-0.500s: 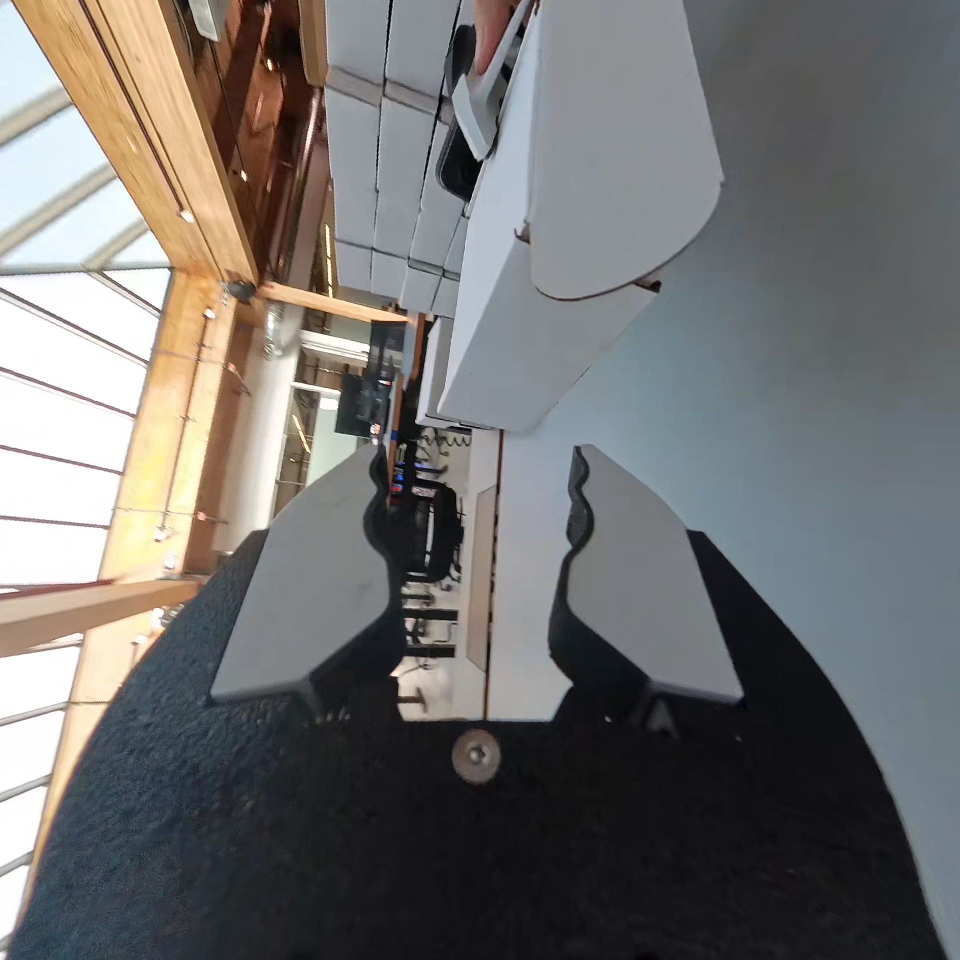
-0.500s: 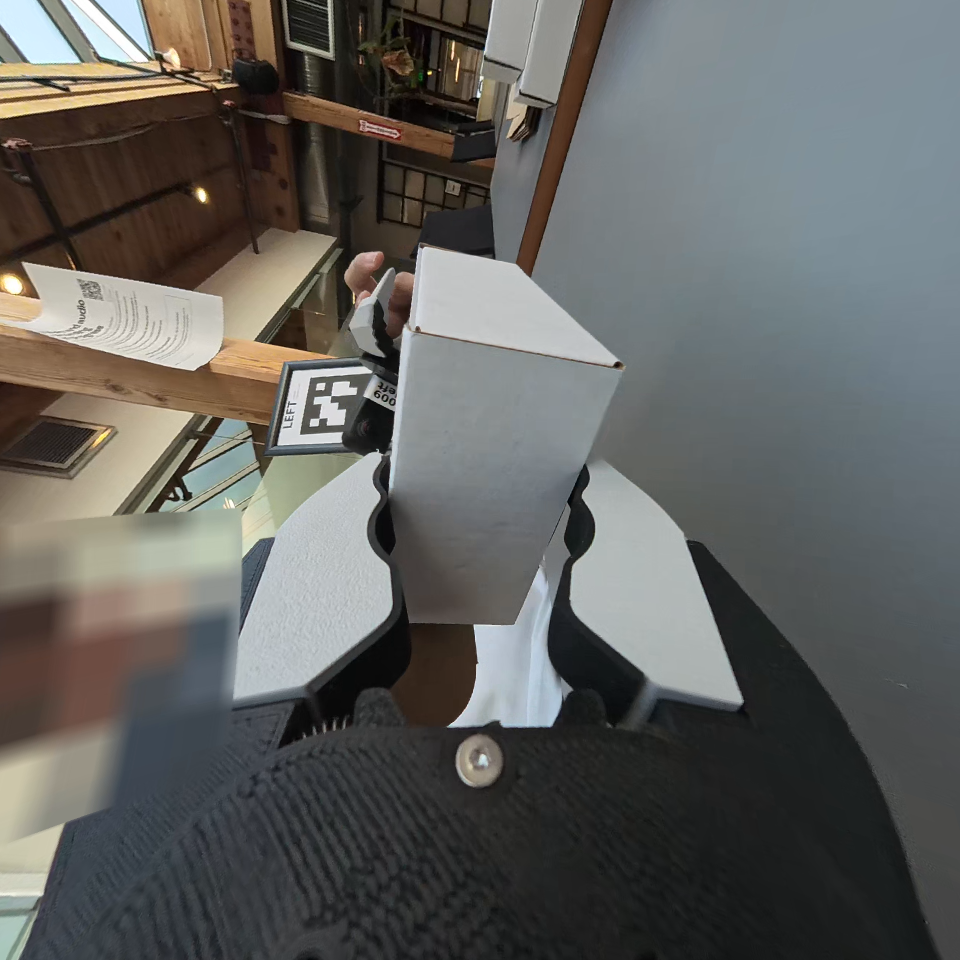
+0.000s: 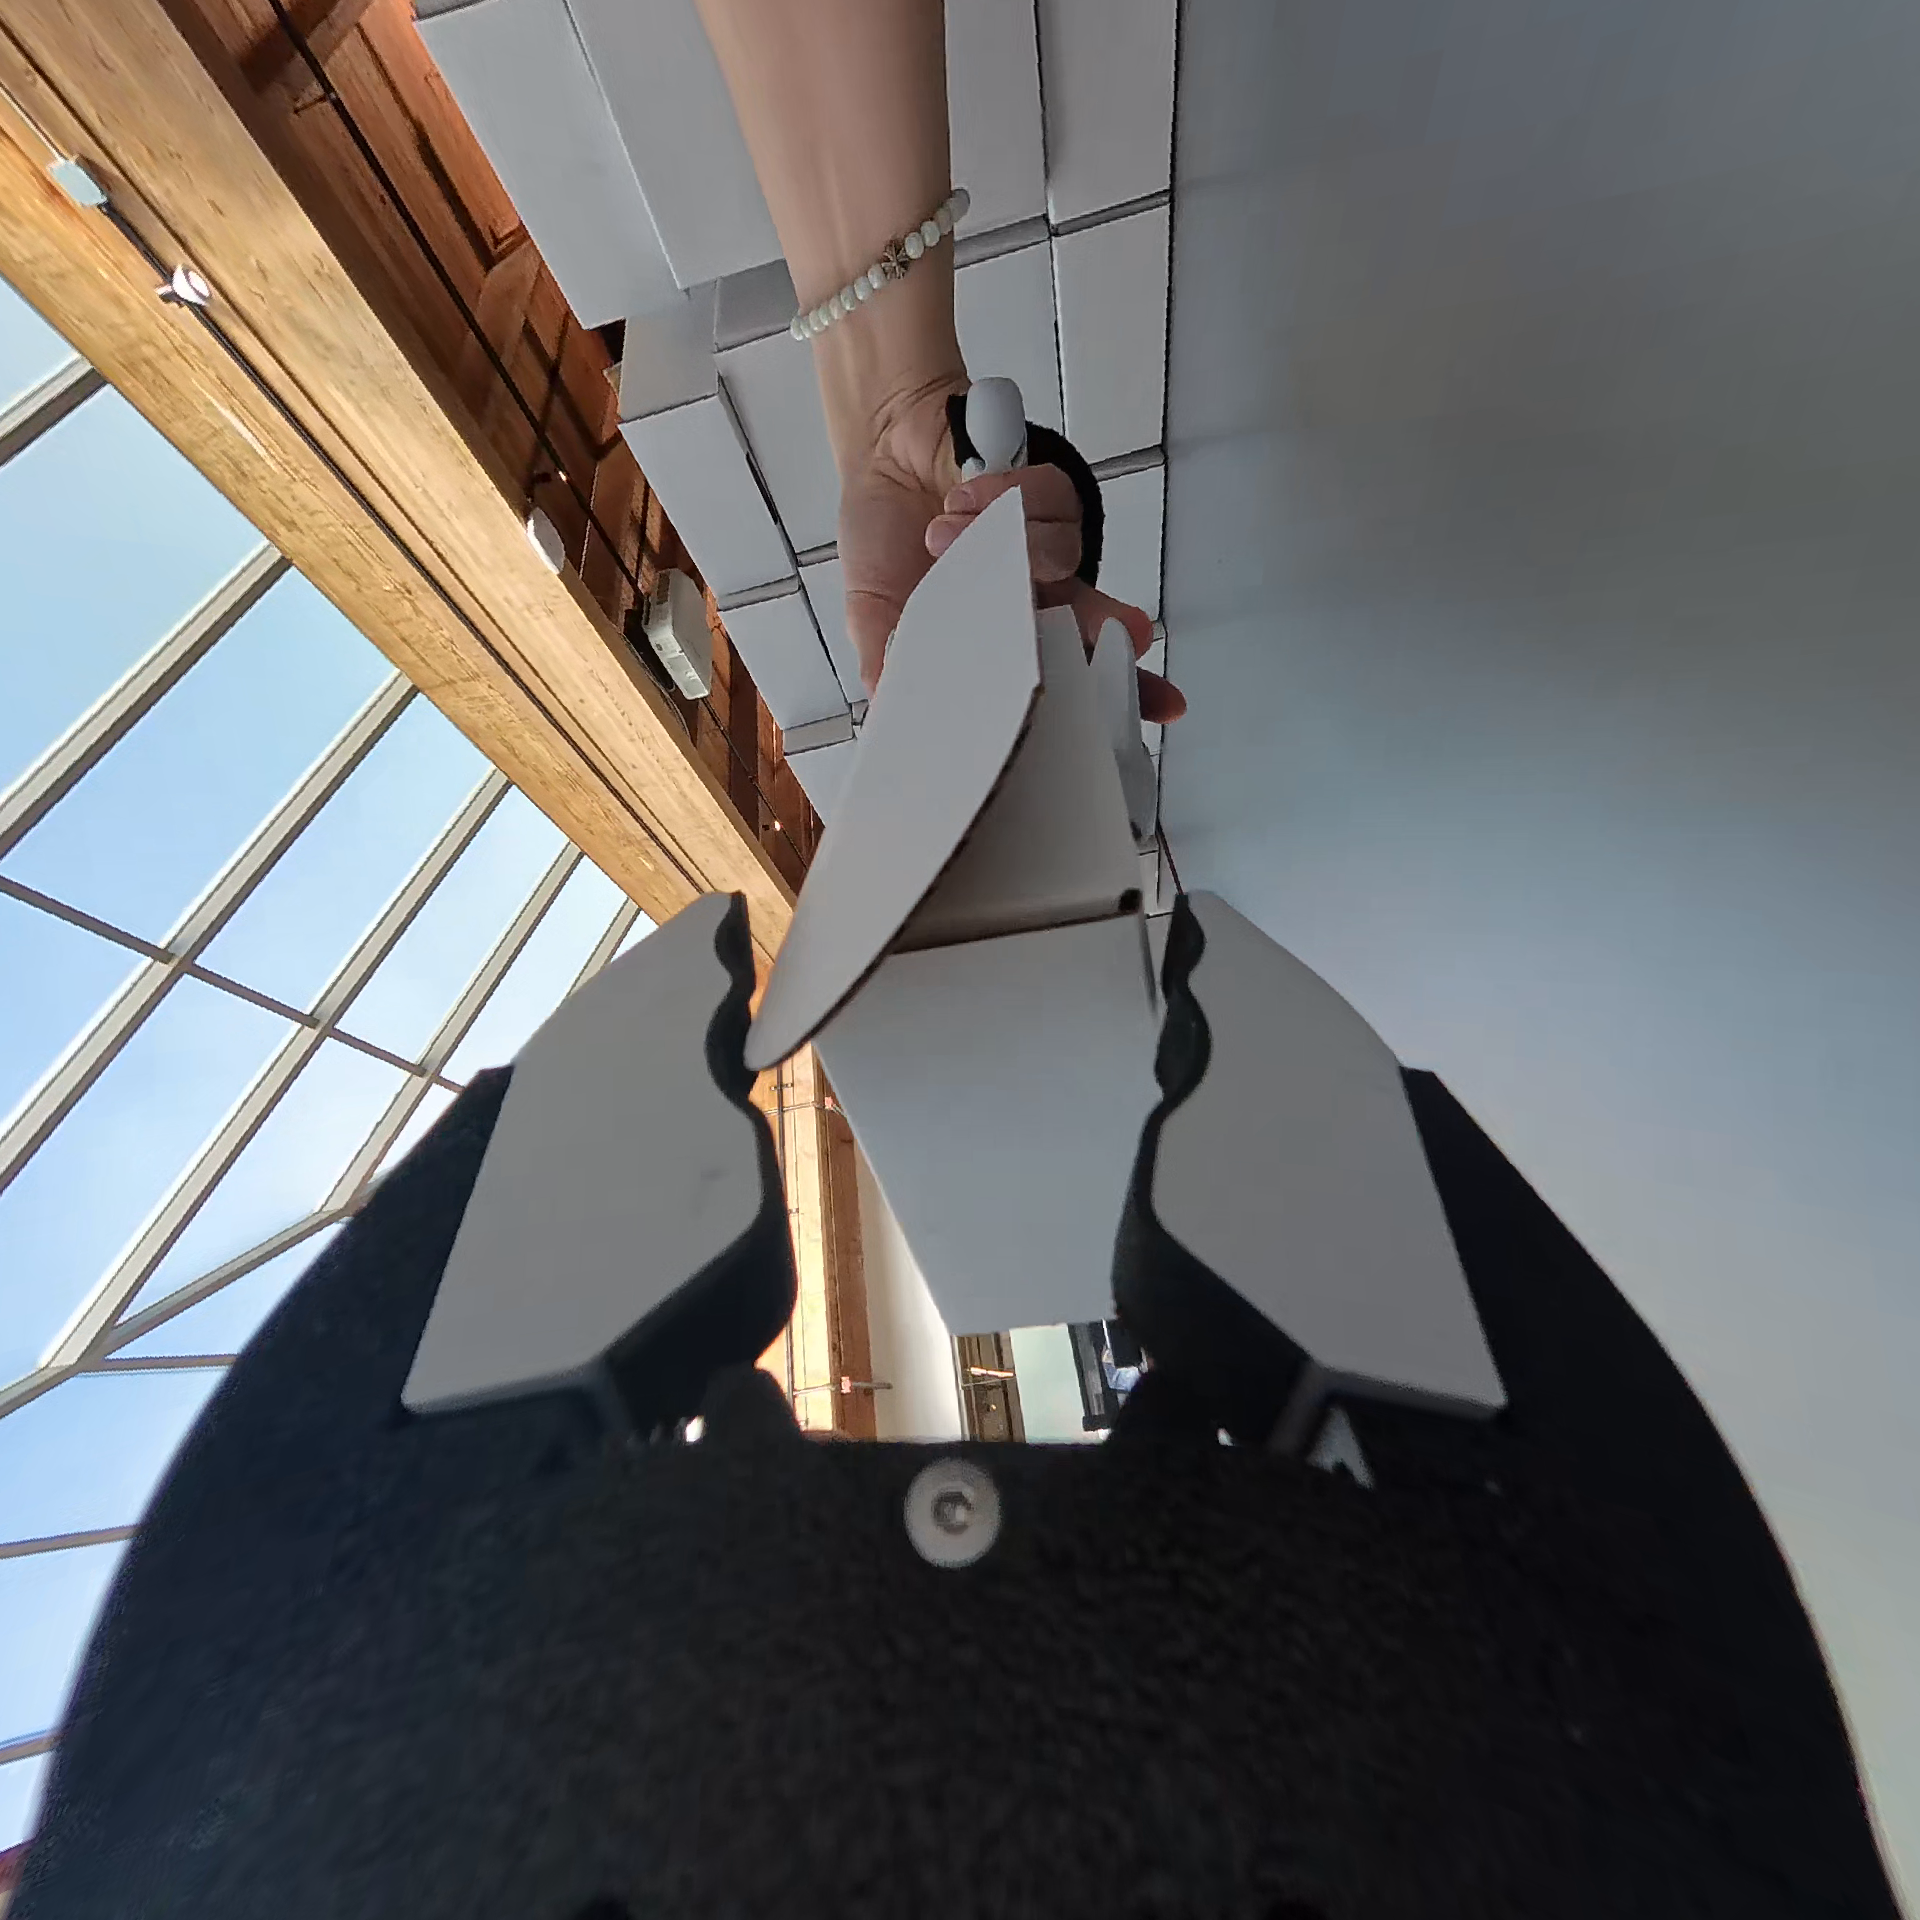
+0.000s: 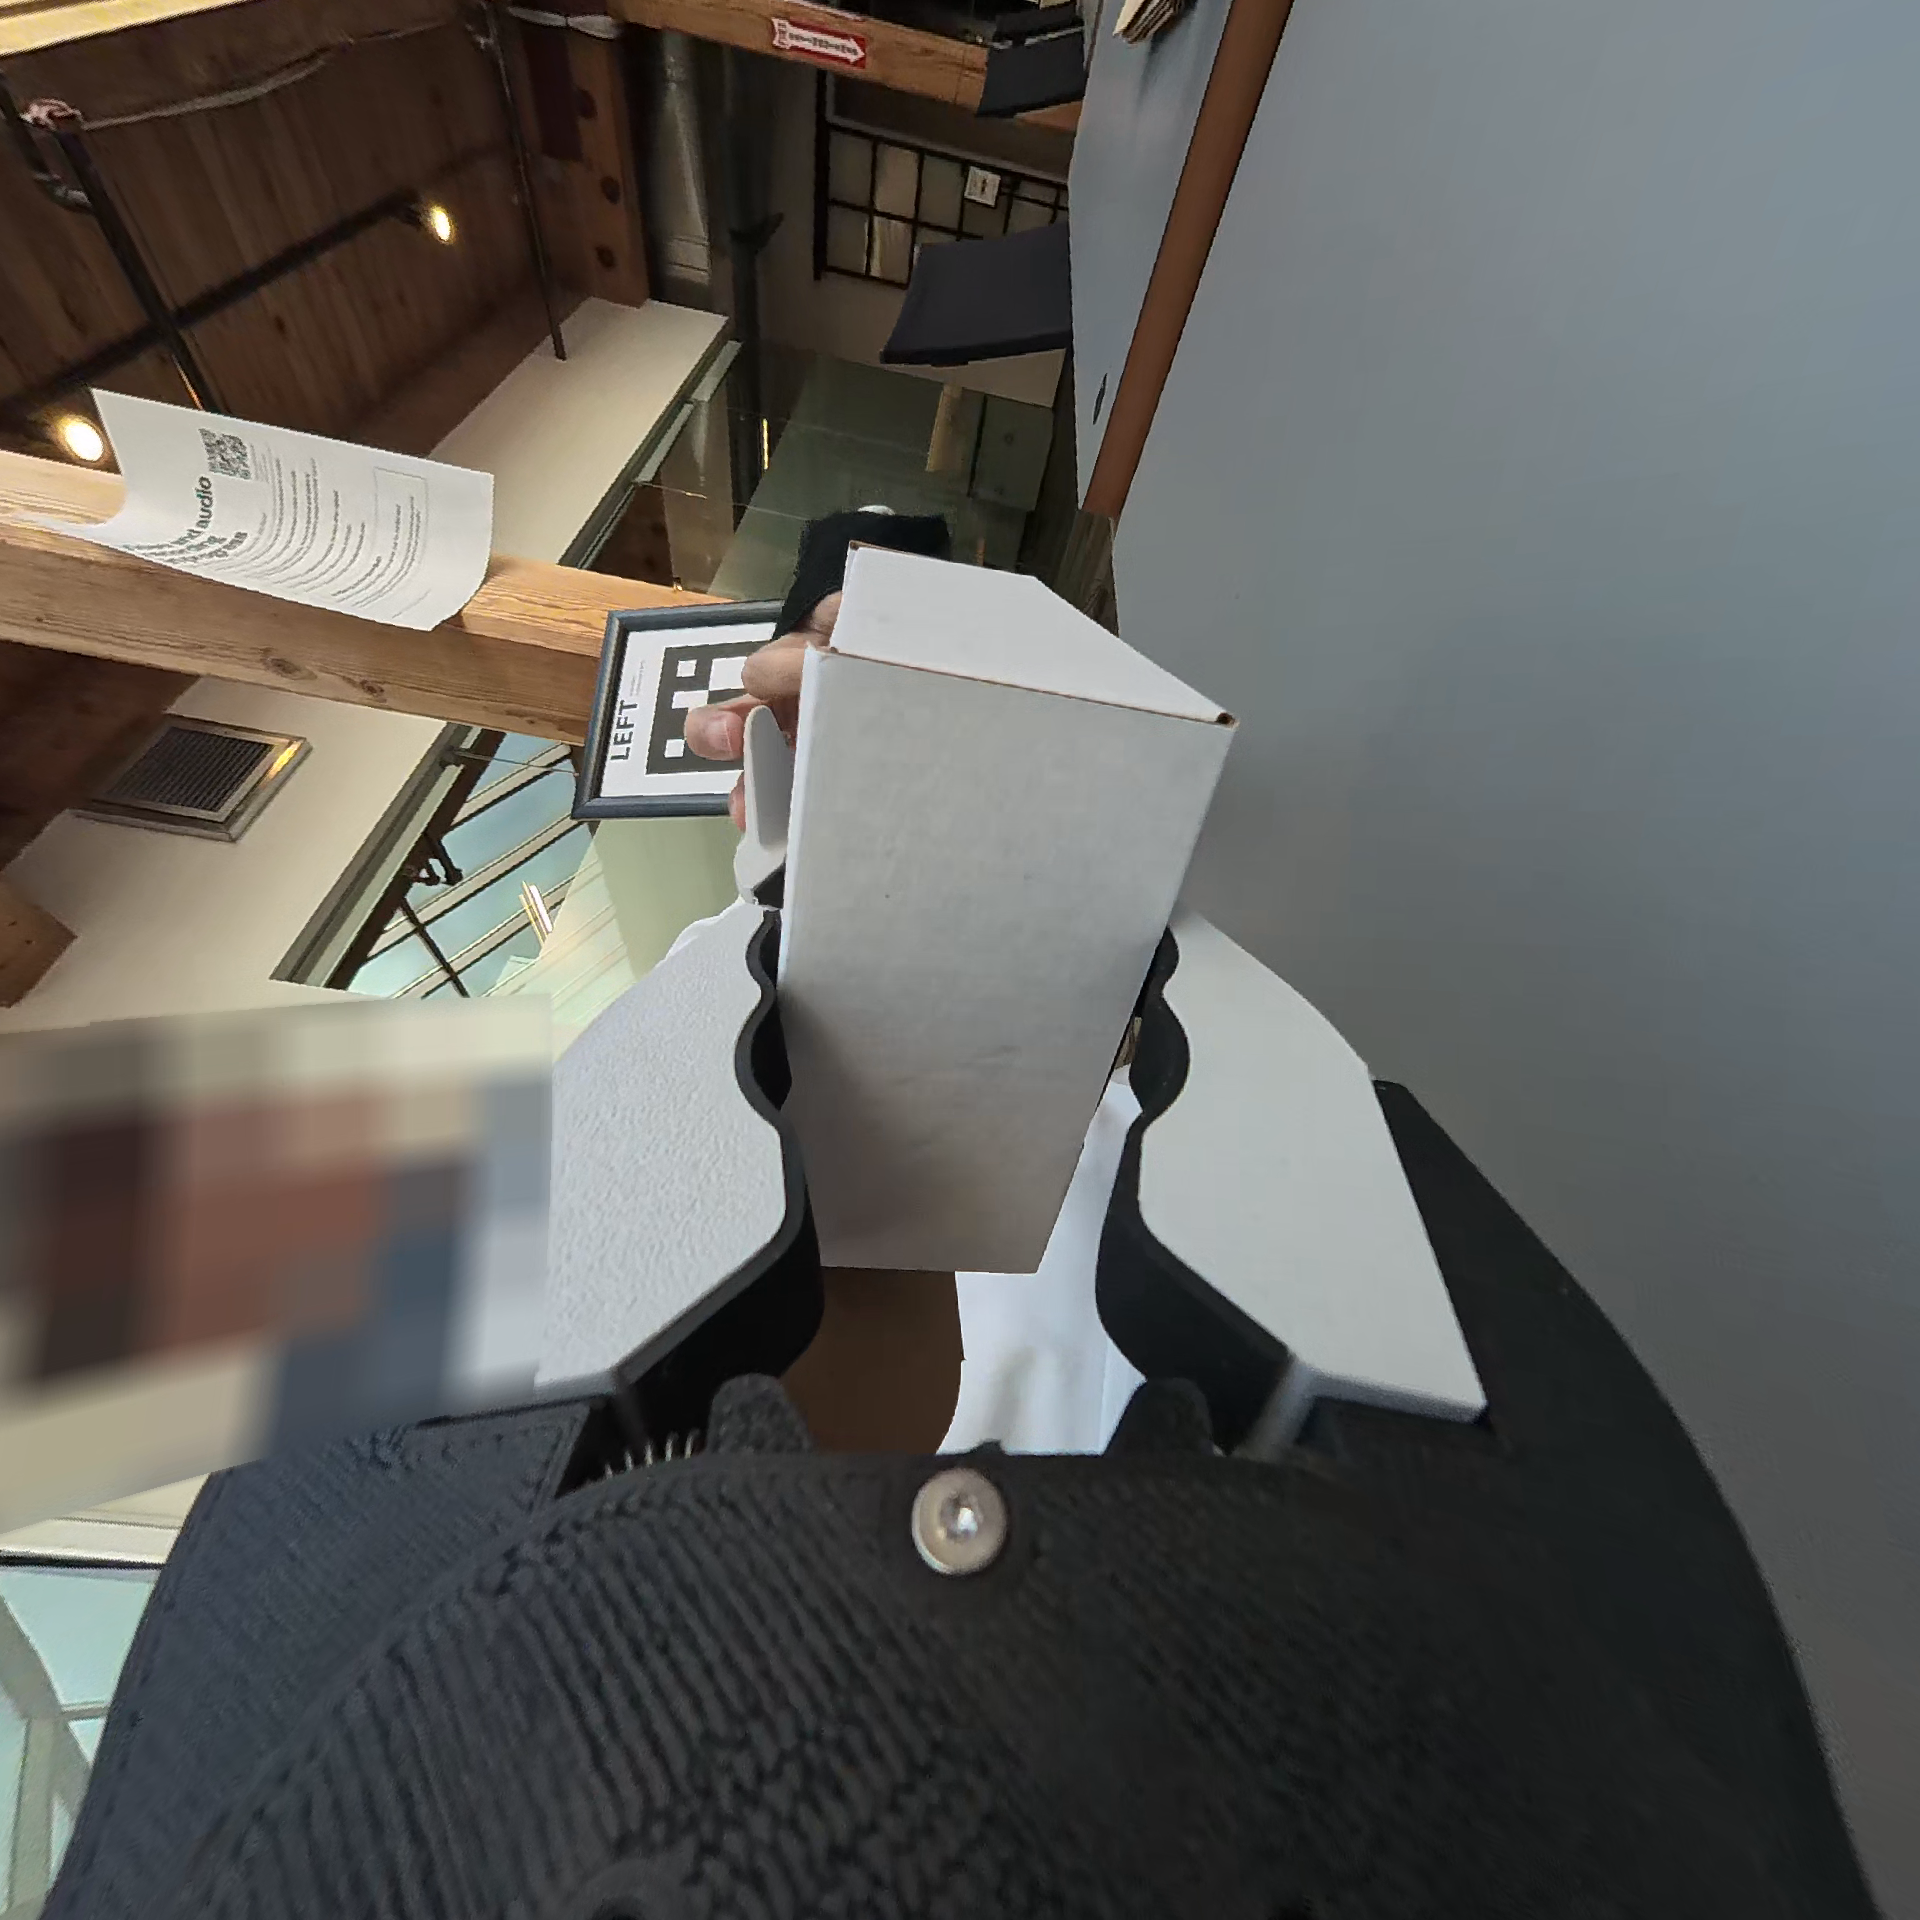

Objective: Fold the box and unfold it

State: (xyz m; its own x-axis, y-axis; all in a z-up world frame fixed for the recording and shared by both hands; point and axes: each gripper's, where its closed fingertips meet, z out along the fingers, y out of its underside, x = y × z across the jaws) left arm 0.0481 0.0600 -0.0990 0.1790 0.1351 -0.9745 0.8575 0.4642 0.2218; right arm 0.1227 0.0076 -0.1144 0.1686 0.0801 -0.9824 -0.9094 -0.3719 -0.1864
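The right tongs (image 4: 961, 1049) were clamped on one white cardboard box (image 4: 977, 966), a smooth, tall block. The left tongs (image 3: 951, 1029) stood apart around its open end, the rounded flap (image 3: 914, 769) between them.

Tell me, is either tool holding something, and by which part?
The right tool grips the white box across its two side walls, near the lower end. The left tool is open around the box's flap end, gripping nothing.
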